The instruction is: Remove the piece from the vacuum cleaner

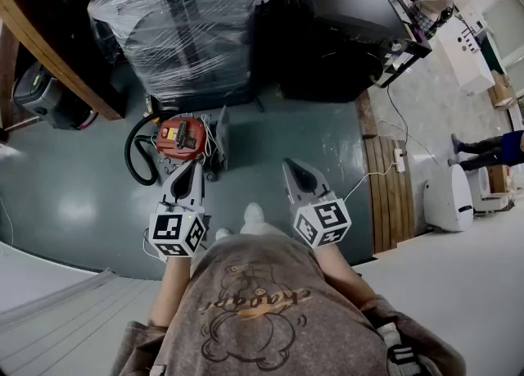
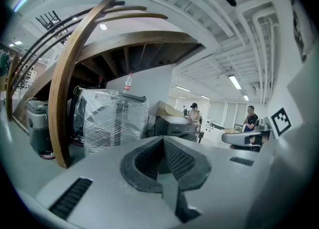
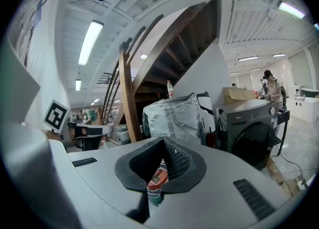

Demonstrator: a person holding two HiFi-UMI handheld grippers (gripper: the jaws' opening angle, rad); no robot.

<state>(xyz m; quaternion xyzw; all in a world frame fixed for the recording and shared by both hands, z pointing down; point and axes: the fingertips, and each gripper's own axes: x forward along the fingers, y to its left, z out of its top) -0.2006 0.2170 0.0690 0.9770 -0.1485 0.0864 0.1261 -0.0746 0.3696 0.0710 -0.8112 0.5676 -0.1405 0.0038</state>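
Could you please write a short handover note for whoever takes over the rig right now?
Left gripper: shut, empty, held out in front of the person.
Right gripper: shut, empty, held beside the left one.
Vacuum: red, on the floor ahead, just beyond the left gripper in the head view. Its black hose loops at its left, and a wrapped appliance stands behind it.
Done: nothing yet. Neither gripper is on the vacuum.
Left: move in, open a gripper, grip the piece and take it off. Which piece comes off cannot be told from here.
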